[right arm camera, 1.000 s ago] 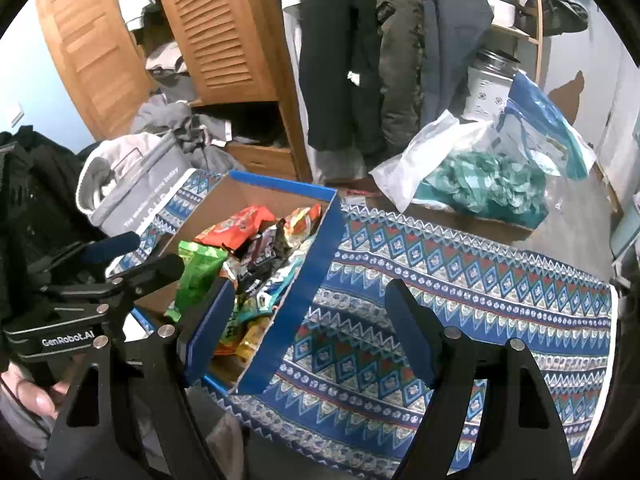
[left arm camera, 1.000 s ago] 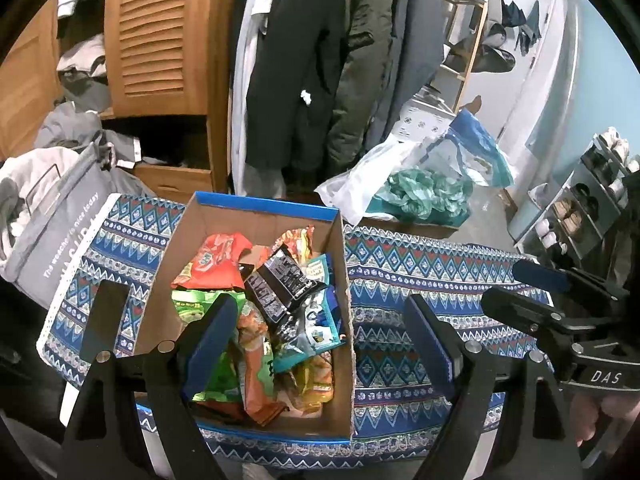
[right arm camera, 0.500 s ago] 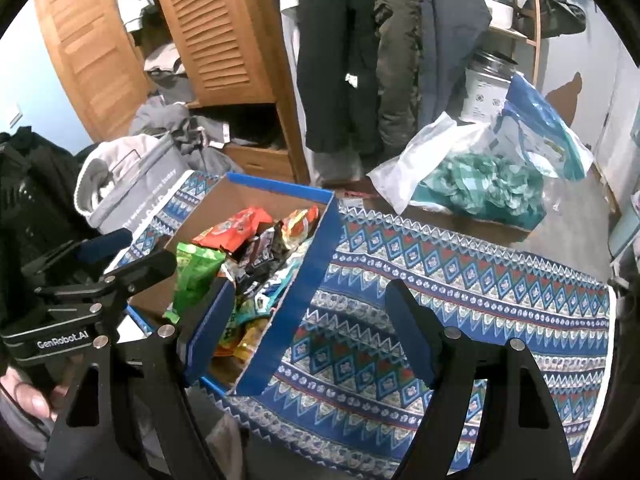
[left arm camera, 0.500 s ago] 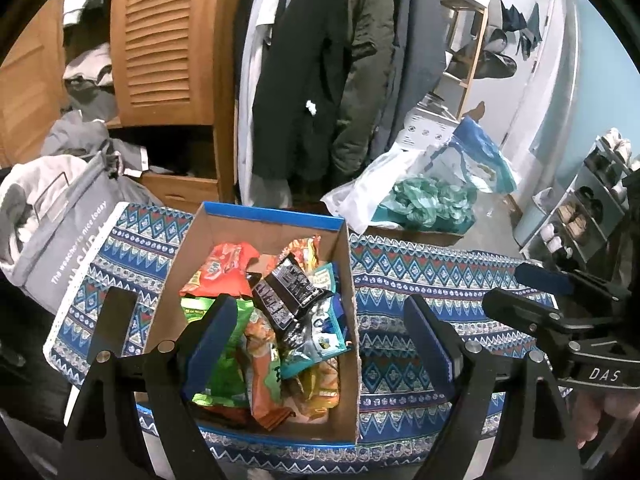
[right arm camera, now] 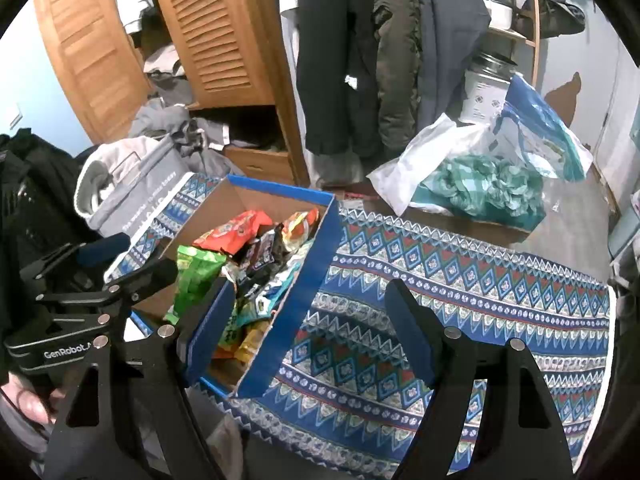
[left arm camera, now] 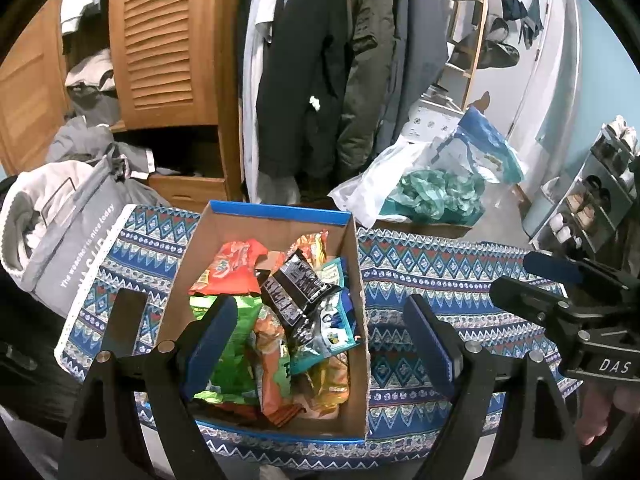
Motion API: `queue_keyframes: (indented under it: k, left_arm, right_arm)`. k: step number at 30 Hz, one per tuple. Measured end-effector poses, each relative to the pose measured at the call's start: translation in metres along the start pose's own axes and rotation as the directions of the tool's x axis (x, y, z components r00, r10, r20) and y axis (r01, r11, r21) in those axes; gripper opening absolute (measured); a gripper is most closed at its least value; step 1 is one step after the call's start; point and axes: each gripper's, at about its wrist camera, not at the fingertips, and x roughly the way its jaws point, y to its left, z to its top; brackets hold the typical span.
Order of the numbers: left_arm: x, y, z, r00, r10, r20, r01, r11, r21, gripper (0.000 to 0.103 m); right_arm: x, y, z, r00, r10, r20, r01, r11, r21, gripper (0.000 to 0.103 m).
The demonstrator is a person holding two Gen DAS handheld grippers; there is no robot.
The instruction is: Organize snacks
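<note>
A cardboard box [left arm camera: 276, 216] with a blue rim stands on the patterned cloth [left arm camera: 440, 280], full of snack packets: an orange one [left arm camera: 228, 268], a black one [left arm camera: 296, 284], a green one [left arm camera: 236, 356] and others. My left gripper [left arm camera: 316, 324] is open and empty, held above the box's near part. My right gripper [right arm camera: 310, 312] is open and empty, above the box's right wall [right arm camera: 304, 280] and the cloth [right arm camera: 460, 288]. The snacks show in the right wrist view [right arm camera: 236, 236]. Each gripper appears at the edge of the other's view.
A wooden wardrobe [left arm camera: 168, 40] with hanging coats [left arm camera: 320, 60] stands behind. A grey bag [left arm camera: 68, 232] lies left of the cloth. A white plastic bag with teal contents [left arm camera: 432, 192] lies at the far right. A shoe rack [left arm camera: 592, 204] stands at the right.
The left wrist view has drifted slightly, so the box sits a little lower and more central. Both grippers stay open and empty.
</note>
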Motion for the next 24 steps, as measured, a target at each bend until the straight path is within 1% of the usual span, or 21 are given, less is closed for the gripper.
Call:
queue_keyframes:
  k: [4, 12, 24]
  left_arm:
    - [0.0011, -0.0009, 0.0000, 1.000, 0.011, -0.008, -0.011, 1.000, 0.012, 0.086]
    - [-0.0021, -0.0037, -0.0003, 0.999, 0.030, 0.013, -0.030, 0.999, 0.037, 0.086]
    - [-0.0026, -0.0002, 0.0007, 1.000, 0.021, 0.009, -0.021, 1.000, 0.014, 0.086]
  right_arm:
    - [-0.0001, 0.0001, 0.0001, 1.000, 0.001, 0.000, -0.001, 1.000, 0.000, 0.078]
    - [0.0000, 0.0004, 0.0001, 1.000, 0.000, -0.001, 0.000, 1.000, -0.001, 0.078]
    - [-0.0002, 0.0014, 0.0005, 1.000, 0.001, 0.001, -0.001, 1.000, -0.001, 0.078]
